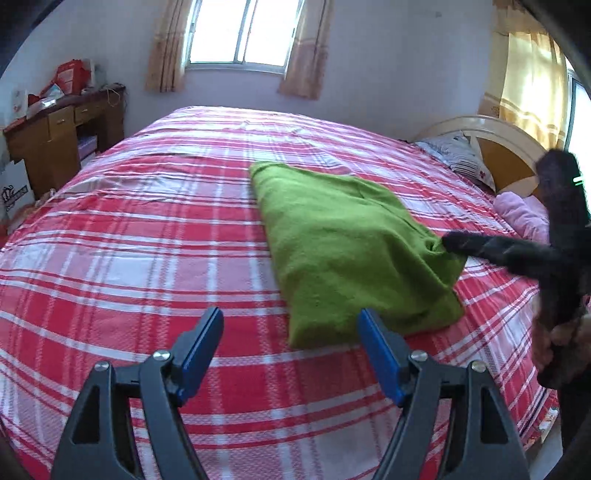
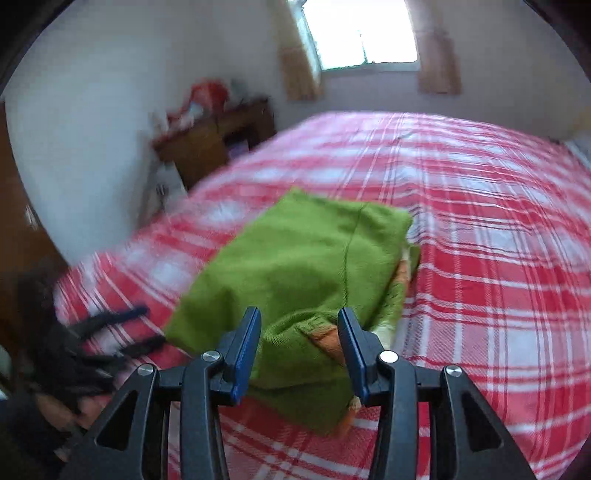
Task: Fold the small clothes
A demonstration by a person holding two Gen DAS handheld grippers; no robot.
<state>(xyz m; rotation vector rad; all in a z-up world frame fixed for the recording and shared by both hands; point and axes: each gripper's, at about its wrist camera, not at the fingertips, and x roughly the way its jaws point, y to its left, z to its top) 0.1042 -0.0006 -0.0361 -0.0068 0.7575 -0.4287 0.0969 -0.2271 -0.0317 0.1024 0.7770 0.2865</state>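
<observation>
**Folded green garment on a plaid bed, both grippers released**

A bedroom with pale walls, a curtained window (image 1: pixel 240 31) and a wooden desk (image 1: pixel 62 136) surrounds a bed (image 1: pixel 129 240) covered in a red-and-white plaid sheet. The left gripper (image 1: pixel 291 350) stands with its blue-padded jaws wide apart above the bare sheet; nothing lies between them, and its right-hand pad sits just beside the near corner of the green garment (image 1: pixel 343 243). The garment lies folded into a compact rectangle near the middle of the bed. The right gripper (image 2: pixel 299 350) has its jaws partly apart, straddling the garment's near folded edge, where an orange and cream lining shows; the pads do not appear to press on the cloth. In the left wrist view this gripper's dark fingertip reaches the garment's right edge. A pillow (image 1: pixel 461 158) and a headboard (image 1: pixel 495 147) lie beyond.
</observation>
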